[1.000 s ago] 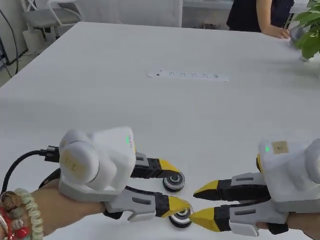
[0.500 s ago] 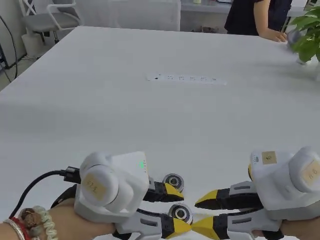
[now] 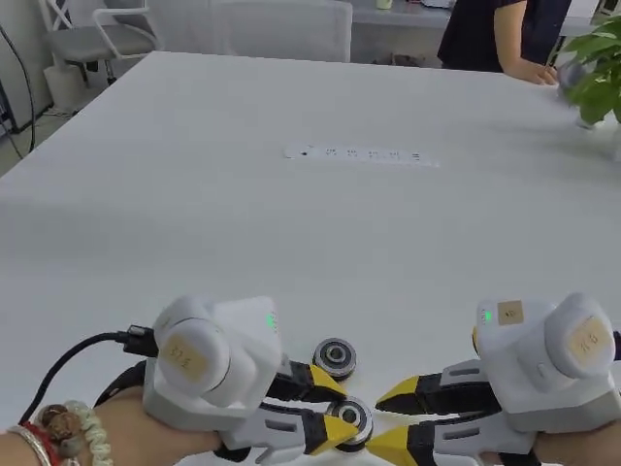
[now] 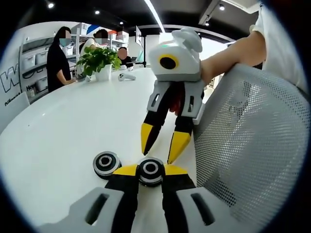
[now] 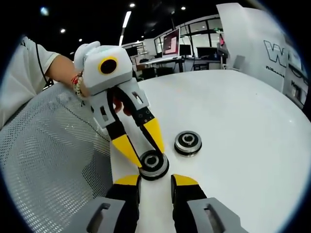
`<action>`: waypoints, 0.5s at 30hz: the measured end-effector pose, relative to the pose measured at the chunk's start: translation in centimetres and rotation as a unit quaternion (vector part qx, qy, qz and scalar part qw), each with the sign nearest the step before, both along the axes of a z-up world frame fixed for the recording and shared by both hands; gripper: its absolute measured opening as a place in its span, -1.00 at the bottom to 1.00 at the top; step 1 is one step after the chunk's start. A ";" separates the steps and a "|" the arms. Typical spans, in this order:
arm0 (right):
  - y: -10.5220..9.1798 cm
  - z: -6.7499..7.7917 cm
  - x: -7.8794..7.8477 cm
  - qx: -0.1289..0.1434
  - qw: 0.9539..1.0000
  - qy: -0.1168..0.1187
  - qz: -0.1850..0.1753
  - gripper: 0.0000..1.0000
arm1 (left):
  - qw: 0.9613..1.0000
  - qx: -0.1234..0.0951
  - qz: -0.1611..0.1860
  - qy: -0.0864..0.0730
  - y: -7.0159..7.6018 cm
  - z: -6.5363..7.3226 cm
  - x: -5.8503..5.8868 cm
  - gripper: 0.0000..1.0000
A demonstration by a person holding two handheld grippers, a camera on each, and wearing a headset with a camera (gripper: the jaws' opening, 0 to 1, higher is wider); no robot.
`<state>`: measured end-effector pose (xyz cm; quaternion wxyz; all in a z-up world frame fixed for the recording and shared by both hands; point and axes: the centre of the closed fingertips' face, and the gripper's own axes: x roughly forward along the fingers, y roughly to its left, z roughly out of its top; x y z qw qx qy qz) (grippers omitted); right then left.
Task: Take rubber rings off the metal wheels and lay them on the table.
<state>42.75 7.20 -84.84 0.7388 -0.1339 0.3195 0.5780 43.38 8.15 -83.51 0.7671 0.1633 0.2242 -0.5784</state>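
Along the near edge of the white tabletop [image 3: 194,214], starting at the left: a hand [image 3: 107,427] with bead bracelets at the wrist, wrapped round the left gripper [image 3: 335,429], black cable trailing off behind. Clamps a metal wheel [image 3: 349,418] in its jaws, yellow tips pinching the rim from opposite sides. Black rubber ring [image 4: 150,159] on that wheel, not off. Cannot tell whether lifted or resting on the surface.

Just beyond the clamped wheel, slightly left of it and clear of both grippers: second metal wheel [image 3: 335,356], flat on the tabletop, dark ring round it as well.

Next to the right: right gripper [image 3: 383,422], jaws parted to a moderate gap with nothing between them. Points its tips leftward at the clamped wheel and stops just short of it.

Farther back, at mid tabletop: white power strip [image 3: 354,153], lying crosswise. At the far edge, right of centre: person [image 3: 495,34] in dark clothes. At the far right corner: green plant [image 3: 594,68].
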 end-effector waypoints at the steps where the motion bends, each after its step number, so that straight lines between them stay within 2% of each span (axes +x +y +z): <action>1: 0.0 0.0 0.0 0.001 1.000 -0.001 -0.001 -0.57 | 1.000 0.001 -0.002 -0.002 -0.1 0.0 -0.1 -0.75; 5: 0.0 -0.1 0.2 0.002 1.000 0.000 -0.006 -0.58 | 1.000 0.007 -0.007 -0.019 -0.1 0.0 0.1 -0.81; 8: 0.1 -0.2 0.0 0.000 1.000 -0.003 -0.001 -0.60 | 1.000 0.006 -0.007 -0.021 -0.1 0.0 0.1 -0.81; 10: 0.3 -0.3 -0.1 -0.003 1.000 -0.006 0.006 -0.62 | 1.000 0.007 -0.011 -0.027 -0.1 0.0 0.1 -0.81; 15: 0.5 -0.8 -0.3 -0.018 0.999 -0.022 0.023 -0.69 | 1.000 0.007 -0.014 -0.025 -0.1 -0.2 -0.2 -0.85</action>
